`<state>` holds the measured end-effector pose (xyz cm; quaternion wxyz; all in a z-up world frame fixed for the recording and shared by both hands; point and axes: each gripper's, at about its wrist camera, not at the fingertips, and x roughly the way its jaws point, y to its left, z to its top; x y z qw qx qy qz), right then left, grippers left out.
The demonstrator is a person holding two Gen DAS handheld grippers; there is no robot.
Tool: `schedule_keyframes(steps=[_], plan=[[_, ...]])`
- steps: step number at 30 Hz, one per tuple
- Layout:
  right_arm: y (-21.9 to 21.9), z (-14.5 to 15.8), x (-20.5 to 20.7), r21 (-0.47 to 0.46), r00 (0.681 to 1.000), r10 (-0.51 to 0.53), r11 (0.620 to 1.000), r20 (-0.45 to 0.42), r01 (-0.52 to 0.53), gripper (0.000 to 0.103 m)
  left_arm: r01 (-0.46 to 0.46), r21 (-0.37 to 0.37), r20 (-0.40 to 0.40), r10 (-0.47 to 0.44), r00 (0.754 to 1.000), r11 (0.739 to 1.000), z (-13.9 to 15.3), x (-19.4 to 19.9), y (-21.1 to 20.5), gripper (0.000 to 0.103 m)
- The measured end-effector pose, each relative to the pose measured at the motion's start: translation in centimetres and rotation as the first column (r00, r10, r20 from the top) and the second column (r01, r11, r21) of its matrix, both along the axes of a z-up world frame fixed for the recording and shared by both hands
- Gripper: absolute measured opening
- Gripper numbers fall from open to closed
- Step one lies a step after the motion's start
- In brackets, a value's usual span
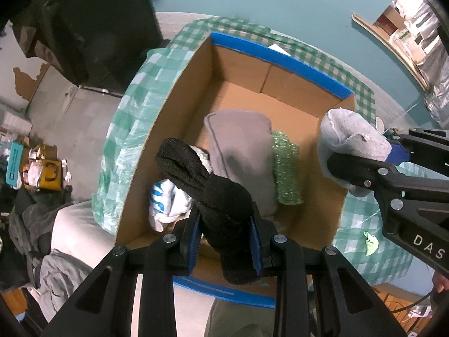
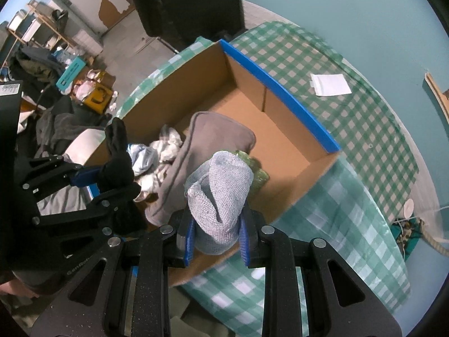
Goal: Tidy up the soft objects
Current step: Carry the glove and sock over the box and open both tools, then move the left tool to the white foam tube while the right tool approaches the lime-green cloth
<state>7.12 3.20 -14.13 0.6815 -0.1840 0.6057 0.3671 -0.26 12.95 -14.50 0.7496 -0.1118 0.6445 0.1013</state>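
An open cardboard box [image 1: 174, 104] with blue-taped rims stands on a green checked tablecloth; it also shows in the right wrist view [image 2: 280, 123]. Inside lie a grey cloth [image 1: 241, 146], a green sparkly scrubber [image 1: 287, 168] and white-and-blue fabric [image 1: 168, 196]. My left gripper [image 1: 226, 224] is shut on a black sock [image 1: 221, 193] above the box's near end. My right gripper [image 2: 217, 233] is shut on a light blue-grey knitted sock [image 2: 221, 179] above the box's near right edge; that sock also shows in the left wrist view [image 1: 350, 137].
The table [image 2: 350, 129] carries a white paper [image 2: 331, 84] beyond the box and a small green scrap [image 1: 370, 241] at the right. Left of the table is a cluttered floor with bags [image 1: 47, 174], clothes [image 1: 56, 252] and a dark chair [image 2: 190, 2].
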Motion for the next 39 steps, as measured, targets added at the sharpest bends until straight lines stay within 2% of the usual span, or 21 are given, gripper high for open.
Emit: schedule_keyframes(steps=[7, 9, 10, 11, 12, 13, 15, 23, 39], plan=[[1.3, -0.4, 0.3, 0.004, 1.000, -0.020, 1.000, -0.008, 0.020, 0.034, -0.003, 0.001, -0.023, 0.003, 1.000, 1.000, -0.8, -0.2, 0.9, 0.032], [1.5, -0.4, 0.3, -0.005, 1.000, -0.019, 1.000, 0.000, 0.019, 0.044, -0.001, 0.000, -0.029, 0.001, 1.000, 1.000, -0.9, -0.2, 1.0, 0.034], [1.5, -0.4, 0.3, -0.012, 1.000, -0.017, 1.000, 0.007, 0.017, 0.048, -0.001, 0.000, -0.030, 0.001, 1.000, 1.000, -1.0, -0.2, 1.1, 0.039], [1.6, -0.5, 0.3, -0.017, 1.000, -0.017, 1.000, 0.017, 0.017, 0.056, -0.002, 0.001, -0.031, 0.002, 1.000, 1.000, -1.0, -0.2, 1.1, 0.042], [1.6, -0.4, 0.3, -0.020, 0.999, -0.018, 1.000, 0.028, 0.019, 0.061, -0.003, 0.005, -0.030, 0.004, 1.000, 1.000, -0.9, -0.2, 1.2, 0.050], [1.6, -0.3, 0.3, -0.022, 0.999, -0.018, 1.000, 0.038, 0.019, 0.062, -0.006, 0.012, -0.027, 0.006, 1.000, 1.000, -0.8, -0.1, 1.3, 0.056], [1.6, -0.2, 0.3, -0.024, 0.999, -0.018, 1.000, 0.037, 0.019, 0.063, -0.010, 0.027, -0.022, 0.011, 1.000, 1.000, -0.6, -0.1, 1.3, 0.059], [0.3, 0.2, 0.5, -0.021, 0.998, -0.046, 0.999, 0.036, 0.047, 0.063, 0.001, 0.040, -0.029, 0.000, 1.000, 0.999, -0.4, 0.1, 0.8, 0.059], [-5.3, 1.2, 0.2, -0.018, 0.992, -0.118, 0.993, 0.034, 0.119, 0.063, 0.069, 0.054, -0.031, -0.067, 0.997, 0.996, 0.6, 1.2, -4.0, 0.060]])
